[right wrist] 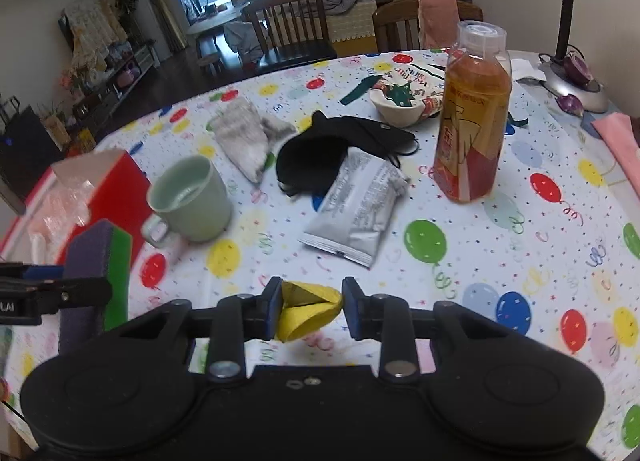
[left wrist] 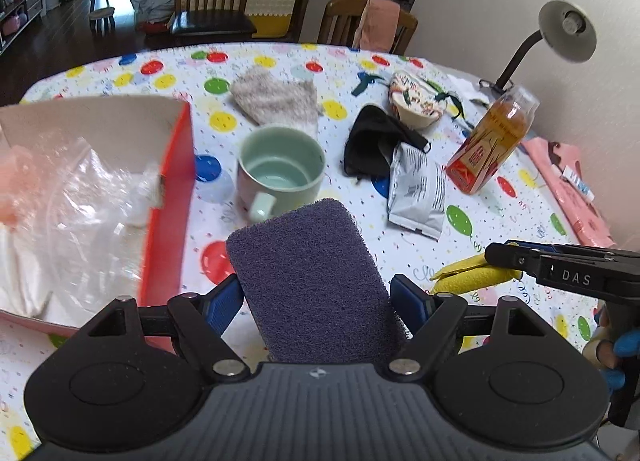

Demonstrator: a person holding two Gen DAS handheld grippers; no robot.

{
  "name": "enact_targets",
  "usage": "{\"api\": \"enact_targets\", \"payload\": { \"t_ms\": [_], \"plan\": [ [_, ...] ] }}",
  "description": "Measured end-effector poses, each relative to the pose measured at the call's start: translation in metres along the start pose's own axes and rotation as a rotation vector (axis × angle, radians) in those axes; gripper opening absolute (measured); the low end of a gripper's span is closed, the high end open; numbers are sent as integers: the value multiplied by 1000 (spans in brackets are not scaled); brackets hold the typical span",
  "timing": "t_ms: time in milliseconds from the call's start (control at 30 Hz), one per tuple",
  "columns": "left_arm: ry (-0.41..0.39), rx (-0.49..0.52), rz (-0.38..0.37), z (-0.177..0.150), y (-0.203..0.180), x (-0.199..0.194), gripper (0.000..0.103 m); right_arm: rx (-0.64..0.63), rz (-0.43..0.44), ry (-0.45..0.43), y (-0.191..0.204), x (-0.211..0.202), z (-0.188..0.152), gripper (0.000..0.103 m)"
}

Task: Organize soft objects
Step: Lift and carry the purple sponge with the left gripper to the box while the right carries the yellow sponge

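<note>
My left gripper point(left wrist: 318, 301) is shut on a purple and green sponge point(left wrist: 312, 281), held above the table just right of the red box point(left wrist: 170, 201). The sponge also shows in the right wrist view point(right wrist: 100, 261). My right gripper point(right wrist: 310, 307) is shut on a folded yellow cloth point(right wrist: 306, 309); the cloth shows in the left wrist view point(left wrist: 472, 273). A grey knitted cloth point(left wrist: 276, 99), a black mask point(left wrist: 374, 141) and a Christmas-print fabric point(left wrist: 416, 95) lie further back on the table.
A green mug point(left wrist: 280, 169) stands just ahead of the sponge. A silver packet point(left wrist: 418, 191), an orange drink bottle point(left wrist: 490, 141), a white bowl point(right wrist: 396, 109), a desk lamp point(left wrist: 560, 33) and a pink package point(left wrist: 568, 181) are on the balloon tablecloth point(right wrist: 520, 261). The box holds clear plastic bags point(left wrist: 80, 201).
</note>
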State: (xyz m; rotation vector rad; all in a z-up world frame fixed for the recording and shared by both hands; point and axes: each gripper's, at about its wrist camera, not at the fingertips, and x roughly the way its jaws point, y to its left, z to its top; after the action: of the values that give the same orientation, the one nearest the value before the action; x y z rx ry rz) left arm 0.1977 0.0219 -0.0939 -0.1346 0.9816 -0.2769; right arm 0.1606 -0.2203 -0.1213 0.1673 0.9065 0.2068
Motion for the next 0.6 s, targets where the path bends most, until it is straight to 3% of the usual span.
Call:
{"api": "enact_targets", "payload": {
  "t_ms": [300,600],
  "plan": [
    [-64,6,-6,18,40,-53,81,-51,100,-65,58,-24,31,30],
    [-140,24,71,41,97,-93,81,-157,193,-114,131,-25,66,30]
  ]
}}
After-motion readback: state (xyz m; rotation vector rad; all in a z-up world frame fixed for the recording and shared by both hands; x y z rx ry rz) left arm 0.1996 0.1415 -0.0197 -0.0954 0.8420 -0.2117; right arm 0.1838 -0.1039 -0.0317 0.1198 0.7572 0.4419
